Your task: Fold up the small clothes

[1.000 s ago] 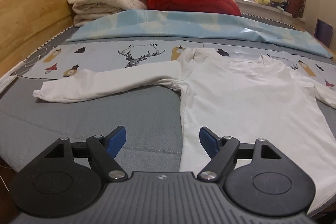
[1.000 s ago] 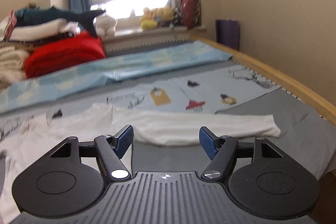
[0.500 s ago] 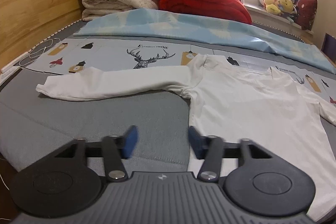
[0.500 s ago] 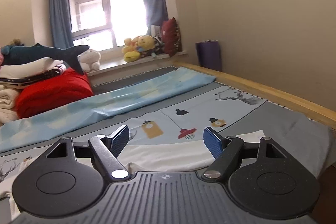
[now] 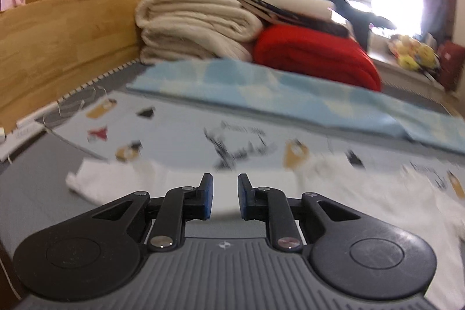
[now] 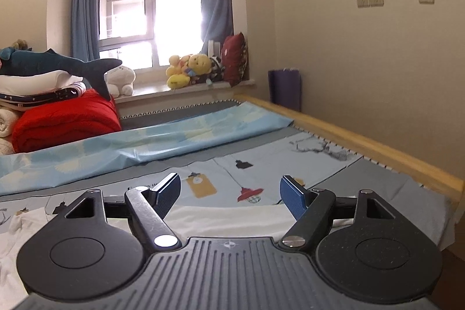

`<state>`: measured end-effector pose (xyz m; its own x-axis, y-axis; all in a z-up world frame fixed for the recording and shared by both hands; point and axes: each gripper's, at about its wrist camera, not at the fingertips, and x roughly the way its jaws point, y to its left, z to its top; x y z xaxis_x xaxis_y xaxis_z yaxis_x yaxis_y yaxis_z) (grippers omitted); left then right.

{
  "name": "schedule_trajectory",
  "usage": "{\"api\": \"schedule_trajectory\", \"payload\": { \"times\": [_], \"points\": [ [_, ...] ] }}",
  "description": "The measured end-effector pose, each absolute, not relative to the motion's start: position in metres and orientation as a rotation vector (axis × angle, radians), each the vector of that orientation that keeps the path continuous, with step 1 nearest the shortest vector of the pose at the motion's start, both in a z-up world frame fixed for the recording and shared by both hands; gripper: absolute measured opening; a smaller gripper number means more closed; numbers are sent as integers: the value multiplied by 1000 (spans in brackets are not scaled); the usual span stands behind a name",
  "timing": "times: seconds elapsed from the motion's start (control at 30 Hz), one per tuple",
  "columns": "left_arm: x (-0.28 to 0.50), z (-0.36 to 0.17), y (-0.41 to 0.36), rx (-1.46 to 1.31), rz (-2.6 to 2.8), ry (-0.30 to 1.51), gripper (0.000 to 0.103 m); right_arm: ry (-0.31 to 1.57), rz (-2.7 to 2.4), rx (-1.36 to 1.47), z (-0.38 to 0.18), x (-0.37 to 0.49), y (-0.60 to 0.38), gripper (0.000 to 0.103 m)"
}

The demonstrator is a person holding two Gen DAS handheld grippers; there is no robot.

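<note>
The white shirt (image 5: 334,188) lies flat on the bed, one sleeve just ahead of the left gripper (image 5: 223,198), the other ahead of the right gripper (image 6: 229,193). The left jaws are closing with nothing visibly between them — cloth lies beyond the pads; the right jaws stand wide, slightly narrowing, empty. The risk, I judge: the left closes on air, or pinches the grey sheet (image 5: 35,193) along with the sleeve. Far ahead of both sit stacked blankets (image 5: 197,28) and a red quilt (image 5: 314,57) — well apart, blocking nothing.
</note>
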<state>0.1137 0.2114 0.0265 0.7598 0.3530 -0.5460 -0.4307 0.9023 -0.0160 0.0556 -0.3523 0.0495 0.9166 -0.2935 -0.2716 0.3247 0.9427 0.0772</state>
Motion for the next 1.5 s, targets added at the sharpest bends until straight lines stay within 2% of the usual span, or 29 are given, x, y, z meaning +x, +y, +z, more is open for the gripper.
{"api": "schedule_trajectory", "payload": {
  "times": [0.1,0.23,0.3,0.37,0.43,0.63,0.7,0.73,0.77,0.8,0.87,1.0,1.1,1.4,1.43,1.47,1.5],
  "points": [
    [144,13,251,-127,477,566,20,251,-316,80,50,54,-345,76],
    [168,-37,310,-169,571,653,23,249,-312,20,50,57,-338,75],
    [169,-65,339,-236,642,709,27,250,-312,3,50,60,-336,75],
    [170,-86,371,-364,749,781,38,252,-325,-12,49,63,-336,75],
    [164,-98,396,-454,807,766,47,252,-348,-32,48,68,-336,75],
    [144,-119,457,-694,898,723,48,268,-351,-96,44,80,-328,75],
    [136,-128,475,-796,900,698,44,275,-345,-107,43,84,-324,75],
    [134,-128,477,-804,901,683,34,278,-342,-115,42,85,-322,75],
    [136,-128,479,-789,893,677,9,279,-338,-124,42,87,-320,75],
    [138,-127,481,-780,876,683,5,279,-332,-135,42,88,-317,75],
    [141,-121,478,-751,882,663,4,278,-314,-168,41,89,-311,75],
    [163,-77,441,-568,784,559,4,279,-280,-212,39,91,-304,75],
    [188,-40,386,-481,590,487,4,283,-277,-197,40,92,-305,75],
    [249,16,104,-384,-121,504,5,307,-282,-93,43,89,-300,75],
    [250,13,76,-384,-209,538,12,307,-278,-83,44,89,-297,75],
    [251,9,47,-387,-321,600,27,308,-274,-75,44,88,-295,75],
    [250,4,22,-382,-426,658,33,313,-271,-70,44,89,-293,75]
  ]
}}
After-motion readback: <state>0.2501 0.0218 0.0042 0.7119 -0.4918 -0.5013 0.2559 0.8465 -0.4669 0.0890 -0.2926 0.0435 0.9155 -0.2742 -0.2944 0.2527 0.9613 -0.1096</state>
